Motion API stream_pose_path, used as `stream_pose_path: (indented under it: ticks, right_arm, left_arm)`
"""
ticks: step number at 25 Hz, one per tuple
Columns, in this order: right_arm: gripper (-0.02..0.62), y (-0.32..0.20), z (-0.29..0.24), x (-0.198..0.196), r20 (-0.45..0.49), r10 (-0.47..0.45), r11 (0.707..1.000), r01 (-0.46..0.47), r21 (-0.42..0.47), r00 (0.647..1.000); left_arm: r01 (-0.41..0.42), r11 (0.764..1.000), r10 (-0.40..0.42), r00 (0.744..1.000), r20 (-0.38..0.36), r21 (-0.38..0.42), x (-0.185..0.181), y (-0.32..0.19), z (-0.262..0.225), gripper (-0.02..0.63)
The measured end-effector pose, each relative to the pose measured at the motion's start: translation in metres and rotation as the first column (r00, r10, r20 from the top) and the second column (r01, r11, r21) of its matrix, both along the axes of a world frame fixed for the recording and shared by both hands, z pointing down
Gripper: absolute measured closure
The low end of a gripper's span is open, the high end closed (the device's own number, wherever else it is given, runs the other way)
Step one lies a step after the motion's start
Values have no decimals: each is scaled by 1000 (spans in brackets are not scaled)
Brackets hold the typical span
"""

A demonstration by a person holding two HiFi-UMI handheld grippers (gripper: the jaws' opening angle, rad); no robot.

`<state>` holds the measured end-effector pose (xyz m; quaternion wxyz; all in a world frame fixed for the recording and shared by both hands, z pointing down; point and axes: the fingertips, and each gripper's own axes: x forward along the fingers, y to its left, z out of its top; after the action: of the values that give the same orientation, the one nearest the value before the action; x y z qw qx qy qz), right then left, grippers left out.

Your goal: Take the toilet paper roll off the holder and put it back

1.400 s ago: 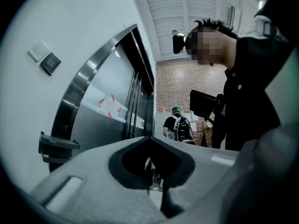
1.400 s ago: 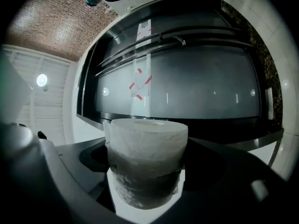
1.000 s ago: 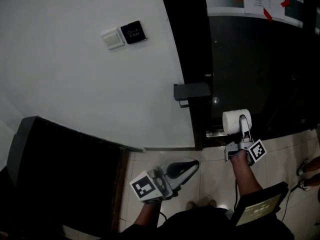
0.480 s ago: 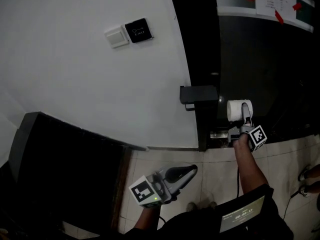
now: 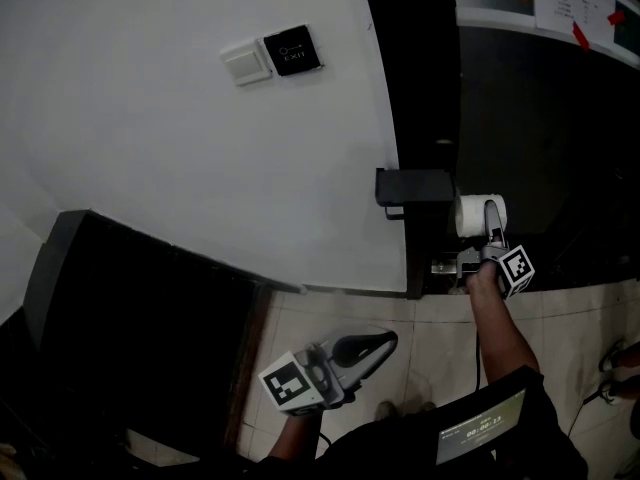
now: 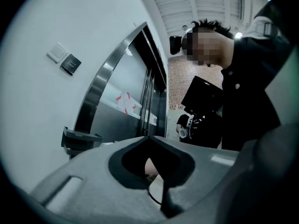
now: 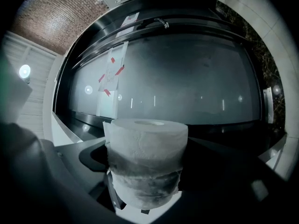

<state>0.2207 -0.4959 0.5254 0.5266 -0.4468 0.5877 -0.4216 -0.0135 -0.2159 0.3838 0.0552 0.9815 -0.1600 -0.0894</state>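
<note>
The toilet paper roll [image 5: 478, 213] sits right of centre in the head view, clamped between the fingers of the right gripper [image 5: 489, 230]. Its left end is just beside the dark holder [image 5: 413, 187] on the black door frame [image 5: 420, 88]. The left gripper [image 5: 383, 341] hangs at lower centre above the tiled floor [image 5: 430, 318], its fingers together and empty.

The pale tiled floor [image 5: 420, 318] carries a dark cabinet [image 5: 130, 328] standing at the left, and somebody's shoes [image 5: 618, 356] rest on it at the right edge
</note>
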Motion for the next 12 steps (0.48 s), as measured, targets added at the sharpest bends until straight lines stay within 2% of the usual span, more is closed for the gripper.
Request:
stream_pose_path:
  ticks: [6, 12]
  right_arm:
    - [153, -12, 7, -42, -7, -45, 999, 44, -22, 999]
    - [153, -20, 7, -121, -19, -180, 984, 180, -11, 984]
  left_arm:
    - [65, 998, -65, 998, 8, -16, -23, 2, 5, 604]
    - [117, 993, -116, 993, 19, -23, -44, 5, 7, 604]
